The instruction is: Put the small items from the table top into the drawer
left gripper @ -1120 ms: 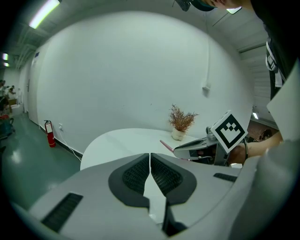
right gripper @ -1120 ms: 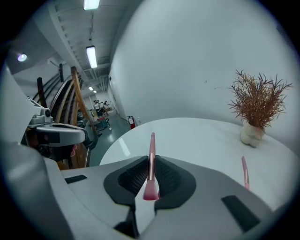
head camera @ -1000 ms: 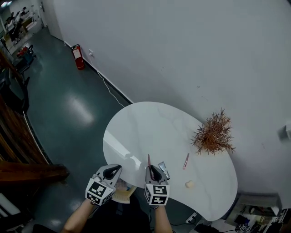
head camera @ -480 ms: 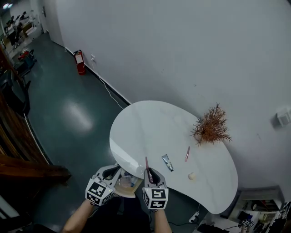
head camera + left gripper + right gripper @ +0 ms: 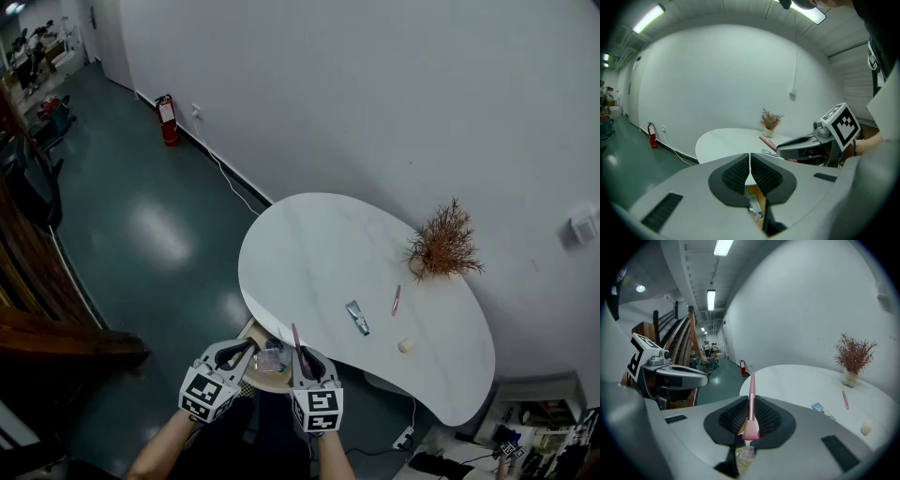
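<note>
My right gripper point(image 5: 302, 360) is shut on a pink makeup brush point(image 5: 751, 398); its handle sticks up and away and its bristles point(image 5: 750, 429) point back at the camera. It hangs over the open wooden drawer point(image 5: 255, 380) at the near left edge of the white table point(image 5: 309, 253). My left gripper point(image 5: 246, 351) is beside it over the drawer, shut point(image 5: 750, 158) with nothing between its pads. On the table top lie a small tube point(image 5: 357, 317), a pink pen point(image 5: 396, 300) and a small beige ball point(image 5: 406, 345).
A dried plant in a pot point(image 5: 442, 247) stands at the table's far edge by the wall. A clear item point(image 5: 271, 356) lies in the drawer. A fire extinguisher point(image 5: 167, 120) and a cable sit by the wall; wooden stairs are at the left.
Both grippers have drawn back from the table's edge to above the open drawer, the right one still holding the brush. More of the drawer shows now.
</note>
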